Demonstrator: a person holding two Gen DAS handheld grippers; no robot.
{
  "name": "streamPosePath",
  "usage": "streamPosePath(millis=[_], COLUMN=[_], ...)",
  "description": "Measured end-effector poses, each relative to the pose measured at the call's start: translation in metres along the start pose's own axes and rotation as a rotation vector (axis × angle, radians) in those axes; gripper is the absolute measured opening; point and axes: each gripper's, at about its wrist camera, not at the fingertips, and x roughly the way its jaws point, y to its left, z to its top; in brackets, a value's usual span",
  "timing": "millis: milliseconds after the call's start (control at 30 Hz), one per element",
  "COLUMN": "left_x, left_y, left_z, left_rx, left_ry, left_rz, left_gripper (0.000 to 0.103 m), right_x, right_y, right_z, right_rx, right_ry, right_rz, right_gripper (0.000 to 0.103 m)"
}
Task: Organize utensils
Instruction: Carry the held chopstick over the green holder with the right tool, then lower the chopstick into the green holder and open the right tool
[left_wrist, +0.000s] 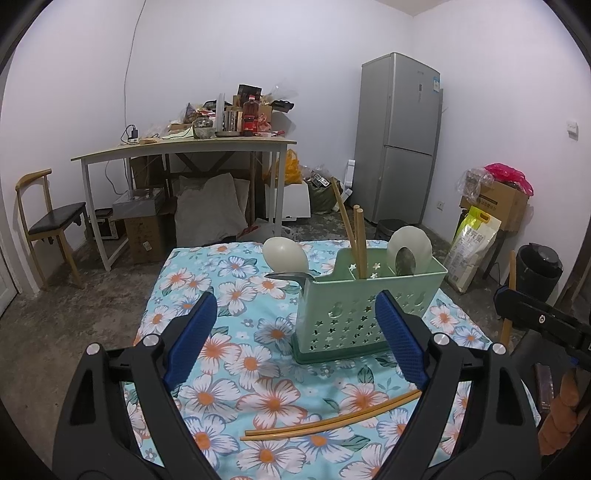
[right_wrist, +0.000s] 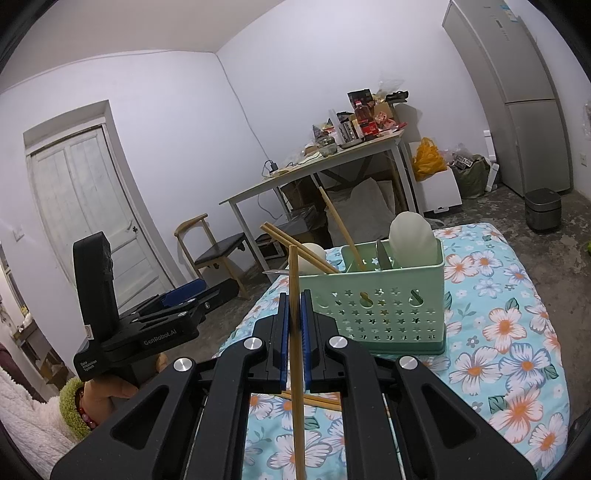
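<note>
While three chopsticks (left_wrist: 357, 236) and a pale spoon (left_wrist: 409, 249) already stand in the green caddy (left_wrist: 365, 306), the right gripper (right_wrist: 294, 325) clamps another chopstick (right_wrist: 295, 350) upright, the left gripper (left_wrist: 295, 332) gapes empty, and two chopsticks (left_wrist: 332, 419) lie on the floral worktop (left_wrist: 236, 354), so roughly half seems done.

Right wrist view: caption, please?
Right gripper holds one chopstick upright before the green basket.
</note>
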Motion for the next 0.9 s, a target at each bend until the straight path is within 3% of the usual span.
streamPosePath(millis=[500,900], left_x=[-0.004,-0.006], left_y=[0.011,0.019], left_z=[-0.012,0.001], left_rx=[0.010,-0.007], left_ry=[0.025,0.033], left_rz=[0.016,0.031], left_gripper=[0.088,0.088], right_x=[0.006,0.012], right_y=[0.013,0.029], right_z=[0.012,0.039], right_rx=[-0.051,-0.117], right_ry=[-0.022,-0.071], right_rz=[0.015,0.039], right_gripper=[0.006,0.006])
